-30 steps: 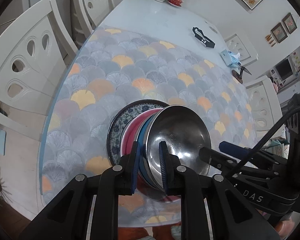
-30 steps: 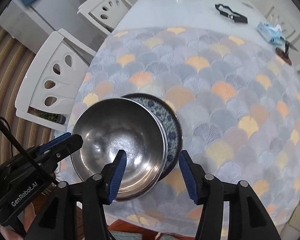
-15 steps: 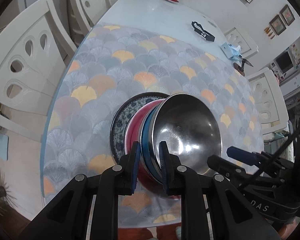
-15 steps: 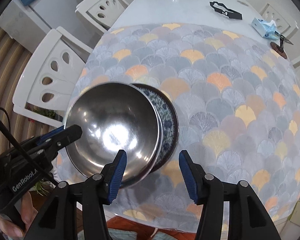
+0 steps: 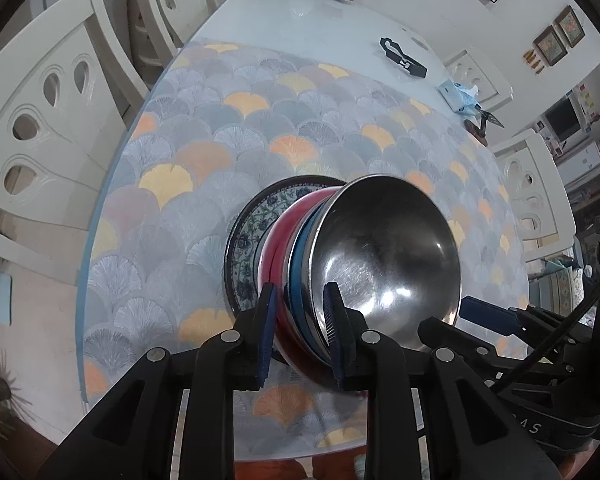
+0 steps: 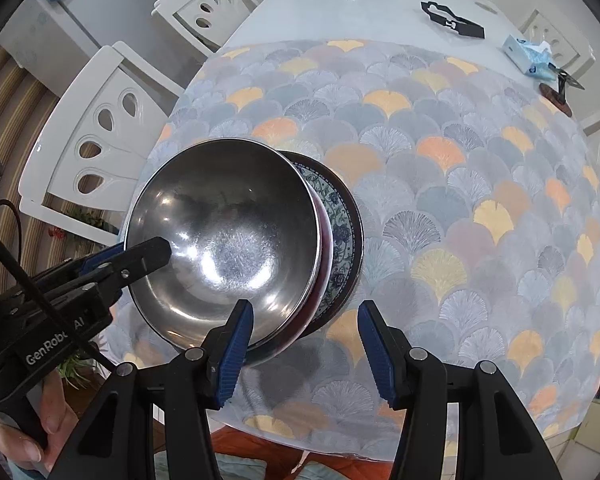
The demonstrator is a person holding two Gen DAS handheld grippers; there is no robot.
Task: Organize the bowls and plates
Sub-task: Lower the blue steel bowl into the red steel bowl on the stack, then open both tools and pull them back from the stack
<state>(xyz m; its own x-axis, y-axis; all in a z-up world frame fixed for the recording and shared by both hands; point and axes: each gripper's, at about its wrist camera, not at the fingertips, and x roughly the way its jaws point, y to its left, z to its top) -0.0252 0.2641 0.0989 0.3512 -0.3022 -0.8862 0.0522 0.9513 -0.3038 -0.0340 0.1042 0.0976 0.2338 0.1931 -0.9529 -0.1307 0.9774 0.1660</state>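
While your left hand-held gripper (image 5: 300, 328) straddles the near rims of the nested bowls, its jaws have just been opening: the gap is visibly wider than a second ago, and the left pad now stands just off the red bowl (image 5: 278, 240), so the rims sit between the pads without a clear pinch. The steel bowl (image 5: 384, 256) sits on top, inside the blue bowl (image 5: 300, 256), which sits inside the red one; the whole stack rests on the blue-patterned plate (image 5: 246, 240) on the fan-patterned cloth (image 5: 204, 160) over the desk (image 5: 300, 12). The stack appears more level than a second ago, when it was tipped up off the plate.

Your right hand-held gripper (image 6: 306, 344) hangs over the near right edge of the stack, jaws moderately apart and unchanged, holding nothing. Its left pad overlaps the steel bowl's rim in view; contact cannot be told.
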